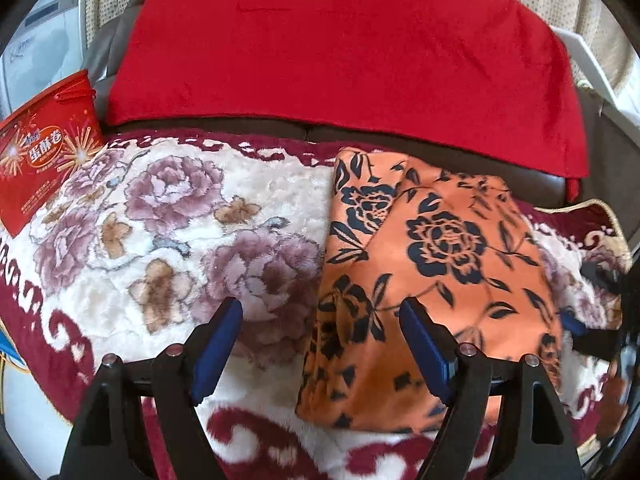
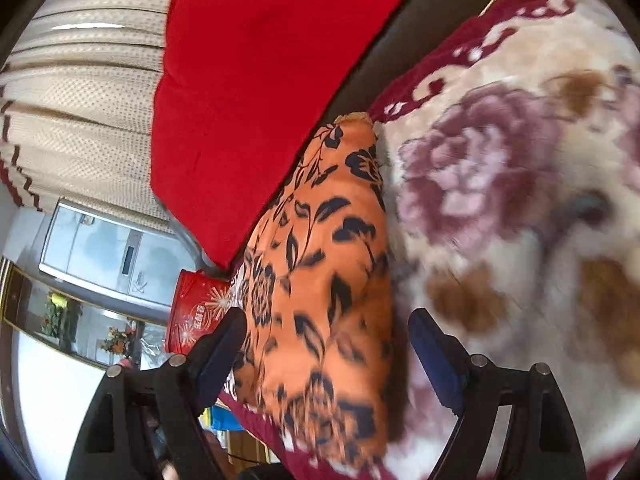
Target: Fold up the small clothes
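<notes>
An orange garment with black flowers (image 1: 436, 264) lies folded on the floral plush blanket (image 1: 160, 216), right of middle in the left wrist view. My left gripper (image 1: 320, 320) hovers over the garment's left edge, open; its right finger (image 1: 420, 328) is above the cloth and its left finger (image 1: 224, 328) above the blanket. The right wrist view is rolled sideways and blurred. There the garment (image 2: 320, 264) runs up between the spread fingers of my right gripper (image 2: 328, 332), which is open. No pad presses on the cloth.
A red blanket (image 1: 340, 48) covers the sofa back behind the garment. A red snack box (image 1: 44, 148) lies at the blanket's far left corner. Beige curtains (image 2: 88, 92) and a white appliance (image 2: 116, 252) stand beyond the sofa.
</notes>
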Demonstrator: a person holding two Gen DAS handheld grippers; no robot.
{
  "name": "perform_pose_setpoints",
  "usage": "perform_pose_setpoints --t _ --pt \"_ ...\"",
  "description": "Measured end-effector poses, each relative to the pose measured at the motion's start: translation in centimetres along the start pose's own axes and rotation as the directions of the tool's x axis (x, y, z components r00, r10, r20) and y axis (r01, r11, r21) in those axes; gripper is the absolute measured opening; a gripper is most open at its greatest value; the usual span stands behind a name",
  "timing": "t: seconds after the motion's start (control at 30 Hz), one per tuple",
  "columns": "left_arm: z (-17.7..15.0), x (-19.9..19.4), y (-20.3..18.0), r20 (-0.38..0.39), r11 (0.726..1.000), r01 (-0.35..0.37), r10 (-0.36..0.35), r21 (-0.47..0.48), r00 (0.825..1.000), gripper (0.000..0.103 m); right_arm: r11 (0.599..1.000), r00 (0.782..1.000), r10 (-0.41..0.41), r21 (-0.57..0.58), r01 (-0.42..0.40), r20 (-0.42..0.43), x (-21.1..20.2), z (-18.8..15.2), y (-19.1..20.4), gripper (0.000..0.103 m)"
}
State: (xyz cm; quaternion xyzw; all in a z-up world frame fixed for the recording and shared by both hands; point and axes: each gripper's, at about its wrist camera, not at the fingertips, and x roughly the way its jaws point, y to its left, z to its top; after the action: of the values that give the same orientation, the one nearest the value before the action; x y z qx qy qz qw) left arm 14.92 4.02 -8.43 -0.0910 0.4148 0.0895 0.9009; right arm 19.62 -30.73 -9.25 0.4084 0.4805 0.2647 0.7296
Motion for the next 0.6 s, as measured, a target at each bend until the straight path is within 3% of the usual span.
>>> perform_pose_setpoints --t 0.07,0.13,0.2,0.3,0.37,0.43,0.47,0.53,0.57,0.6 --pt "-0.2 1.2 -0.3 -0.02 0.999 -0.025 0.025 0.022 0.999 0.081 1.0 0.999 -0.02 0.023 0.021 -0.033 2.5 1.6 -0.5 0.083" --pt "-0.7 2.4 -0.5 -0.052 0.999 -0.027 0.029 0.037 0.998 0.081 0.997 0.991 -0.075 -0.015 0.074 -0.11 5.1 2.0 -0.3 0.035" --pt "-1.2 2.6 -0.4 -0.036 0.999 -0.023 0.024 0.03 0.999 0.081 0.979 0.981 -0.167 -0.135 0.153 -0.097 5.6 1.4 1.2 0.033" --pt "-1.2 2.6 -0.6 -0.022 0.998 -0.029 0.03 0.047 0.999 0.081 0.941 0.964 -0.264 -0.228 0.25 -0.031 4.9 0.9 2.9 0.033" --pt "-1.3 2.5 -0.8 -0.014 0.997 -0.038 0.039 0.061 0.999 0.081 0.939 0.966 -0.257 -0.245 0.243 -0.026 5.0 1.0 3.5 0.04" --pt "-1.3 2.4 -0.8 -0.01 0.997 -0.034 0.035 0.064 0.999 0.081 0.945 0.968 -0.248 -0.224 0.237 -0.023 5.0 1.8 3.5 0.078" --pt "-1.4 2.4 -0.8 -0.009 0.997 -0.034 0.034 0.064 0.999 0.081 0.952 0.971 -0.238 -0.198 0.234 0.002 4.7 2.3 3.2 0.082" --pt "-1.4 2.4 -0.7 -0.01 0.998 -0.028 0.029 0.063 1.0 0.081 0.963 0.974 -0.222 -0.149 0.226 0.046 4.9 3.7 3.0 0.083" --pt "-1.4 2.4 -0.6 -0.013 0.998 -0.025 0.026 0.057 1.0 0.081 0.969 0.978 -0.209 -0.129 0.209 0.014 6.0 4.7 2.7 0.083" --pt "-1.5 2.4 -0.6 -0.016 0.999 -0.021 0.022 0.05 1.0 0.081 0.972 0.978 -0.209 -0.116 0.205 -0.023 6.7 5.2 2.4 0.076"
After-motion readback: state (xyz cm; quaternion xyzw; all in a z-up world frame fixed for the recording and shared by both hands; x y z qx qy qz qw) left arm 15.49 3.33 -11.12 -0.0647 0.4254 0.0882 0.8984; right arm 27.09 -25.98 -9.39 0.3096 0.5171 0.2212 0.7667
